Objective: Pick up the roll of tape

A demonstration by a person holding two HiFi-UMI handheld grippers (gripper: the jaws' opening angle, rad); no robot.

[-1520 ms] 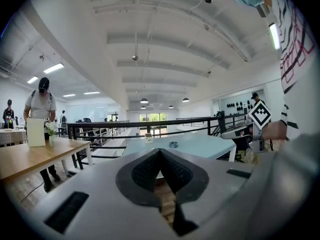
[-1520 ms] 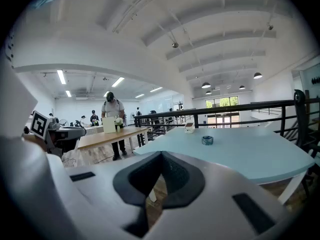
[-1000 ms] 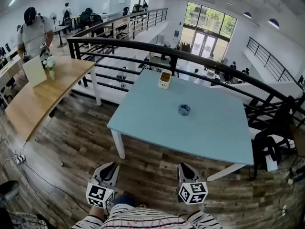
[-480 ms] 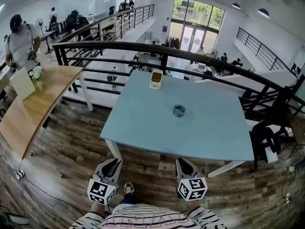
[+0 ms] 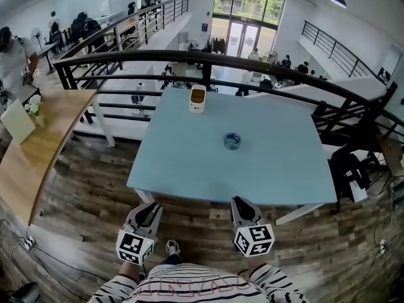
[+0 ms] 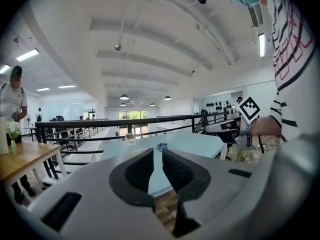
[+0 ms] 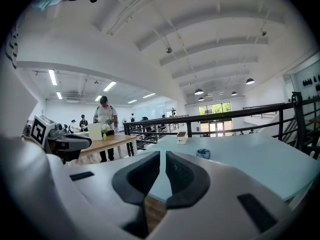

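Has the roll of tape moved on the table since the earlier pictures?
No. The roll of tape lies as before on the blue table, nearer and right of the white cup; only the camera has come closer.

Office mezzanine: black railing (image 5: pixel 252 64), wooden desk (image 5: pixel 38 153)

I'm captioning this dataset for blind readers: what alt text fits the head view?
A roll of tape lies near the middle of a light blue table, untouched, with a small white container near its far edge. The left gripper and right gripper hover over wooden floor by the table's near edge.
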